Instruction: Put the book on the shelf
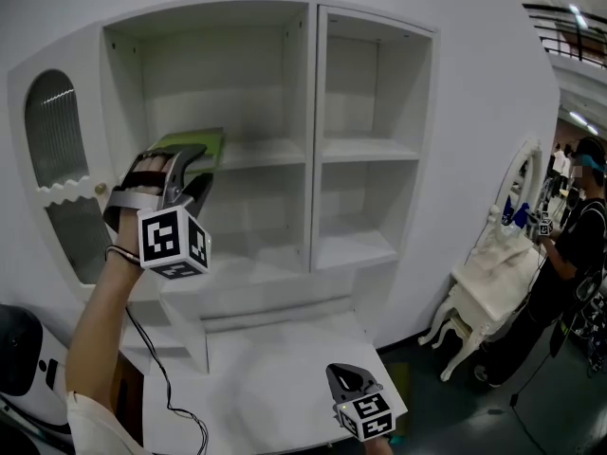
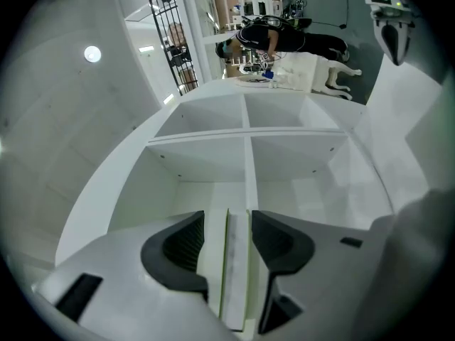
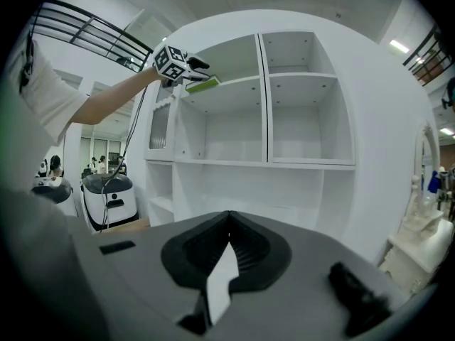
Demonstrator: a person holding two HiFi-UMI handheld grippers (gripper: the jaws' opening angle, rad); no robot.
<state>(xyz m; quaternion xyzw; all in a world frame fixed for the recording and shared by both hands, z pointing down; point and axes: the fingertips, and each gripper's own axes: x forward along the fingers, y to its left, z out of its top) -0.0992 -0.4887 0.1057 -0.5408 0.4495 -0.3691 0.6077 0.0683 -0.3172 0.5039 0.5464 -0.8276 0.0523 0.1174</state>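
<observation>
A thin green book (image 1: 194,143) lies flat on the upper-left shelf board (image 1: 261,153) of a white shelf unit, its near end over the board's front edge. My left gripper (image 1: 201,171) is raised to that end, with the book (image 2: 236,261) between its jaws. A narrow gap shows beside one pad, so it is open around the book. The right gripper view shows the book (image 3: 204,84) and the left gripper (image 3: 195,69) high on the left. My right gripper (image 1: 343,375) hangs low over the white desk top, shut and empty, its tips (image 3: 228,215) meeting.
The unit has several bare compartments split by a vertical divider (image 1: 313,131). Below it is a white desk top (image 1: 275,377). A small white dressing table (image 1: 493,273) and a person (image 1: 574,245) stand at the right. A cable (image 1: 156,368) hangs from the left gripper.
</observation>
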